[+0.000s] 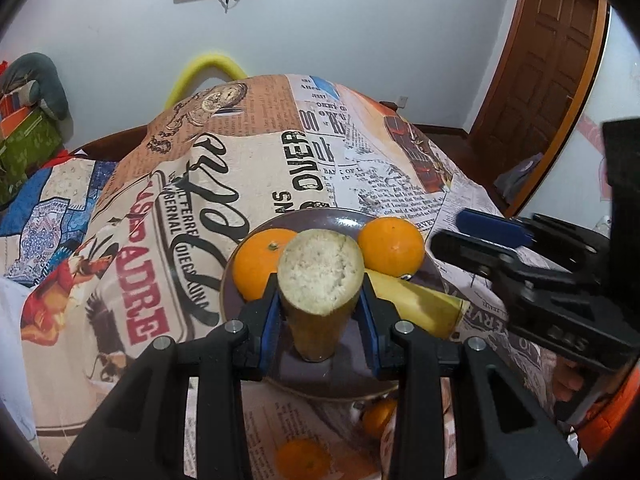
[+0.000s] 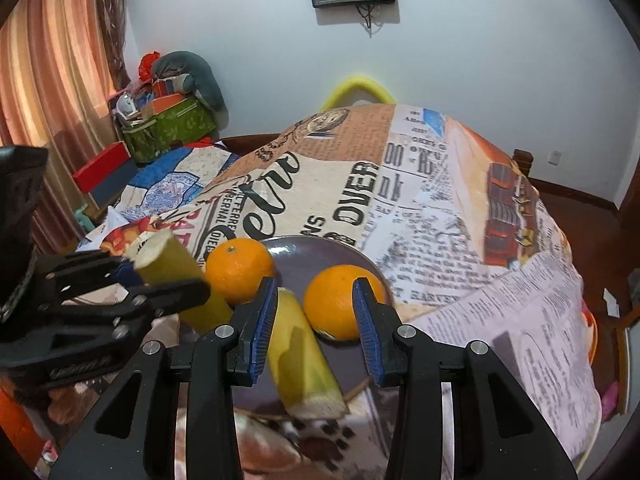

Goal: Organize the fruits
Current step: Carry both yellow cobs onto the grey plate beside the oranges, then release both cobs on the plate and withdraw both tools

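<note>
Table cloth [image 1: 248, 152]: newspaper print, covering the whole table.
Plate [image 2: 320, 252]: dark purple, resting on the cloth and carrying the fruit.
Left gripper [image 1: 320, 300]: clamped on a cut stalk piece [image 1: 320, 280], pale cut end up, held above the plate's near part.
Right gripper [image 2: 316, 312]: fingers apart over the plate, gripping nothing; a second stalk piece [image 2: 304, 364] lies on the plate between them.
Oranges: one [image 2: 240, 270] beside the held stalk, another [image 2: 340, 300] touching the lying stalk.
</note>
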Available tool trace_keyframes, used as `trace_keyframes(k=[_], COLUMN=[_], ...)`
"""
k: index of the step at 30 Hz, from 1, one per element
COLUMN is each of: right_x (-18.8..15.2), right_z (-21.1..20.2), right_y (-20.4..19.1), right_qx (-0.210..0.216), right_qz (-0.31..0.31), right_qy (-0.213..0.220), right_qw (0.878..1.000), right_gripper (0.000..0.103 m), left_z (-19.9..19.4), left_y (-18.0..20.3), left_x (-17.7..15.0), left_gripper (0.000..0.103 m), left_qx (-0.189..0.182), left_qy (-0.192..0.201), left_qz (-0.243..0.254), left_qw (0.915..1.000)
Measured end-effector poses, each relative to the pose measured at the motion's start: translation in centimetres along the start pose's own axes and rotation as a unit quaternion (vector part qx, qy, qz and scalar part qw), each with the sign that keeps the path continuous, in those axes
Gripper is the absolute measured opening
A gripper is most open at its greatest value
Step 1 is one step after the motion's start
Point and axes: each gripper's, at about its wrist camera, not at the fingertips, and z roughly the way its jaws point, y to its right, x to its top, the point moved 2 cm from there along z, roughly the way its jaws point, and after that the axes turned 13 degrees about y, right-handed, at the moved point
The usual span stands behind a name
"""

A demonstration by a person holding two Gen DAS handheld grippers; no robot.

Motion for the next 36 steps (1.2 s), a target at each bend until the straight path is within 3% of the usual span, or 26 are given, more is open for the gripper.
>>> trace_keyframes(k=[6, 19, 22, 36], right_x=[-0.5, -1.6, -1.8, -2.4], right_z=[-1.2, -2.0, -2.2, -5.7], right_y=[1.4, 2.5, 2.5, 0.6], right_qx=[-0.004, -0.012, -0.011, -0.013], right_qz=[0.019, 0.027, 0.028, 0.022], right_qy=[0.008, 0.009, 0.006, 0.009], right_qw=[1.000, 1.000, 1.000, 1.000], right_gripper=[0.037, 0.037, 0.037, 0.047], left_z=[1.6, 4.2, 3.4, -4.4], left_y=[1.0, 1.3, 1.3, 2.4], left_x=[0.9, 2.2, 2.2, 1.2], left_gripper=[0.035, 0.038, 0.053, 0.054], left_qx=[-0.013, 0.014, 0.018, 0.025], left_qy=[-0.015, -0.033, -0.025, 0.009], left_qz=[-0.001, 0.008, 0.008, 0.031], left_qw=[0.9998, 0.9993, 0.9995, 0.9992])
